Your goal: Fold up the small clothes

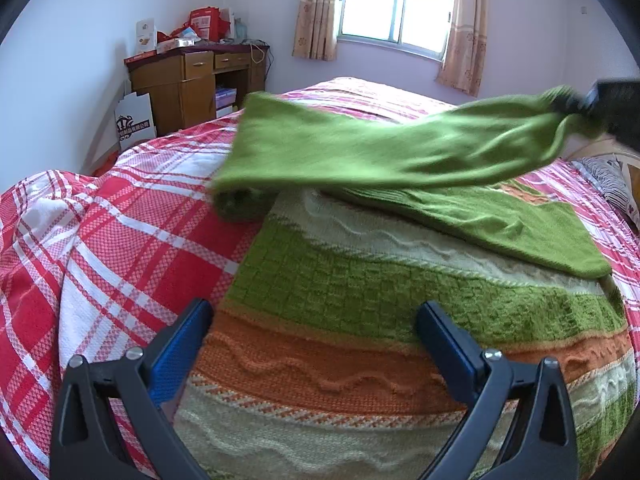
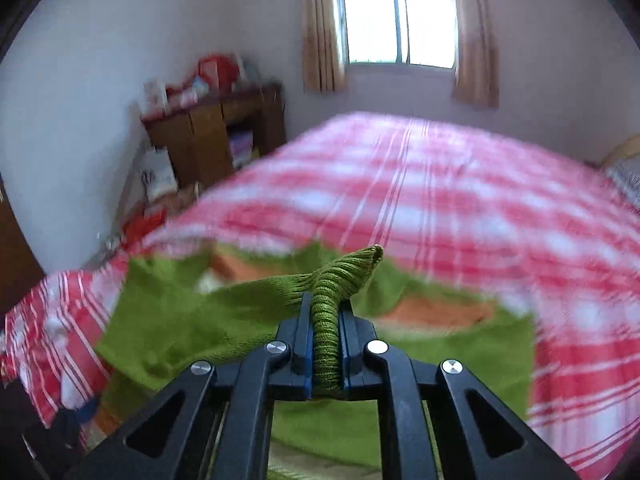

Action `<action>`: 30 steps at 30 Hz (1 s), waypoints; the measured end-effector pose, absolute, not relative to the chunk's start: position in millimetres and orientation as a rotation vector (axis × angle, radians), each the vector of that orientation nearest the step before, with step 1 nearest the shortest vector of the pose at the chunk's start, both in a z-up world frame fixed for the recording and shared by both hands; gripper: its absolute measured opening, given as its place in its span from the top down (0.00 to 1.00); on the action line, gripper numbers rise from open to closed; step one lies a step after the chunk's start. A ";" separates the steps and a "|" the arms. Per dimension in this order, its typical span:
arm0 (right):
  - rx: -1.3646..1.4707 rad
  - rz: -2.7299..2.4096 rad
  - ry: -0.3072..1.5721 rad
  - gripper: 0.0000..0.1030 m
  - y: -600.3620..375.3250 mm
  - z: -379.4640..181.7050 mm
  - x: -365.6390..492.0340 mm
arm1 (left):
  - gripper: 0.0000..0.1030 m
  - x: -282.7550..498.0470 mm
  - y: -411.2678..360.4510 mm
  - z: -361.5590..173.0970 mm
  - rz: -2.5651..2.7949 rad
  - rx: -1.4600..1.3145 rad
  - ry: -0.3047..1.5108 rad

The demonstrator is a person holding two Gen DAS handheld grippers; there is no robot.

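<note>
Currently the right gripper pinches the sweater's green sleeve above the bed, left gripper spread over the near hem; a thin grip may slip.

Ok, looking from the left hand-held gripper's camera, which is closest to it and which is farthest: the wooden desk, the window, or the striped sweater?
1. Striped sweater: right under the open left hand-held gripper.
2. Wooden desk: across the plaid bed, far left by the wall.
3. Window: on the back wall, behind the bed.
</note>
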State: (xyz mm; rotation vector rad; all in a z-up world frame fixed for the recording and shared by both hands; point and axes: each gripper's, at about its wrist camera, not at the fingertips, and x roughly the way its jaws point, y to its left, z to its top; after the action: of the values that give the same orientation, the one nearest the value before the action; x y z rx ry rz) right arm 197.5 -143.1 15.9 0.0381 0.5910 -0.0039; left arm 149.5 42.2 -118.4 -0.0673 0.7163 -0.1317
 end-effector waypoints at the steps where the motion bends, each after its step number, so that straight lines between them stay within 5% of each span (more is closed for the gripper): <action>1: 0.025 -0.028 0.556 0.91 -150.2 28.4 189.1 | 0.00 149.5 42.1 -118.5 -0.132 -0.067 0.716; 5: 0.004 -0.093 0.534 0.91 -183.9 43.6 173.4 | 0.00 149.5 42.2 -118.5 -0.131 -0.067 0.716; 10: 0.011 -0.165 0.668 0.90 -234.1 -3.8 171.7 | 0.00 149.5 42.4 -118.6 -0.131 -0.066 0.716; 14: 0.022 -0.258 0.822 0.71 -252.3 -59.6 177.7 | 0.00 150.0 41.9 -118.4 -0.131 -0.065 0.717; 16: 0.063 -0.285 0.854 0.69 -260.6 -75.7 173.1 | 0.00 150.0 41.9 -118.5 -0.131 -0.065 0.718; 19: 0.187 -0.332 0.792 0.59 -281.1 -73.2 145.2 | 0.00 150.2 41.7 -118.1 -0.126 -0.057 0.724; 30: 0.156 -0.223 0.645 0.59 -258.7 -24.3 121.8 | 0.00 179.2 19.4 -67.2 -0.092 0.043 0.646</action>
State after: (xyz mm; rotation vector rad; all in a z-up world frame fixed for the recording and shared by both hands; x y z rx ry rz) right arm 121.8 -258.7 -24.3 0.1562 0.6447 -0.2231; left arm 179.2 19.4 -67.2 0.0428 0.6459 -0.0919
